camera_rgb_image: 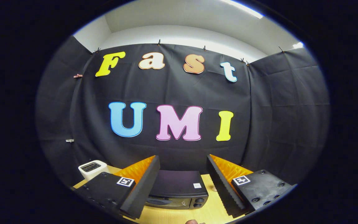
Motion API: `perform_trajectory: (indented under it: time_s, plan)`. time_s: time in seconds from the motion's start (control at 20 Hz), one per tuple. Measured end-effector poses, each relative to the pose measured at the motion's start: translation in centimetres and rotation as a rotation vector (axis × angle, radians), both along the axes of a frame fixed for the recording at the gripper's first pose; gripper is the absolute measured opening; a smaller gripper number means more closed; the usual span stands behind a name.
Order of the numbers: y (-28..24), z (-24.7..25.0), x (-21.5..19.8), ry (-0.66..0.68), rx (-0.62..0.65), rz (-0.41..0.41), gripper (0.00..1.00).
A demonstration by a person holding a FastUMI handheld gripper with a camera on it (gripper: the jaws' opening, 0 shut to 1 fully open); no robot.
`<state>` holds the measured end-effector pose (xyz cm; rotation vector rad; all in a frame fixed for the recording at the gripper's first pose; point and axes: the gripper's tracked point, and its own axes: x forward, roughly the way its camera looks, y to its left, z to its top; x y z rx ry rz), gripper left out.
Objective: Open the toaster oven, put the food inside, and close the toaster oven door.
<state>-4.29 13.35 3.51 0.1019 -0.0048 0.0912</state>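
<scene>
A: What's the gripper doing right now?

B: Hanging in the air above the table, fingers spread wide apart, gripping nothing. It's pointing mostly at the black cloth wall at the back of the booth.

A: Where's the toaster oven sitting?

B: On the light wood table, low between the two fingers and a bit beyond them. Black box, top panel facing up at us. The left finger is covering its left front corner.

A: Door?

B: Looking shut. The front face is showing a dark window strip, and two round knobs are sitting one over the other at its right end. There's a small white sticker on the top, near the right rear corner.

A: Is the food showing?

B: Something small and brownish is peeking in at the near edge of the table, in front of the oven. It's too cut off to name.

A: Anything else on the table?

B: A white slot toaster is standing at the far left corner, beyond the left finger, well apart from the oven. A small pale bit is lying just by the right finger; can't tell what it is.
</scene>
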Motion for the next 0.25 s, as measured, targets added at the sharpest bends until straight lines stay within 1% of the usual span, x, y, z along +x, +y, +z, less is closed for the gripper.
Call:
perform_trajectory:
  time_s: [0.25]
  plan:
    - [-0.84, -0.82, -0.05, 0.028, 0.011, -0.001, 0.99]
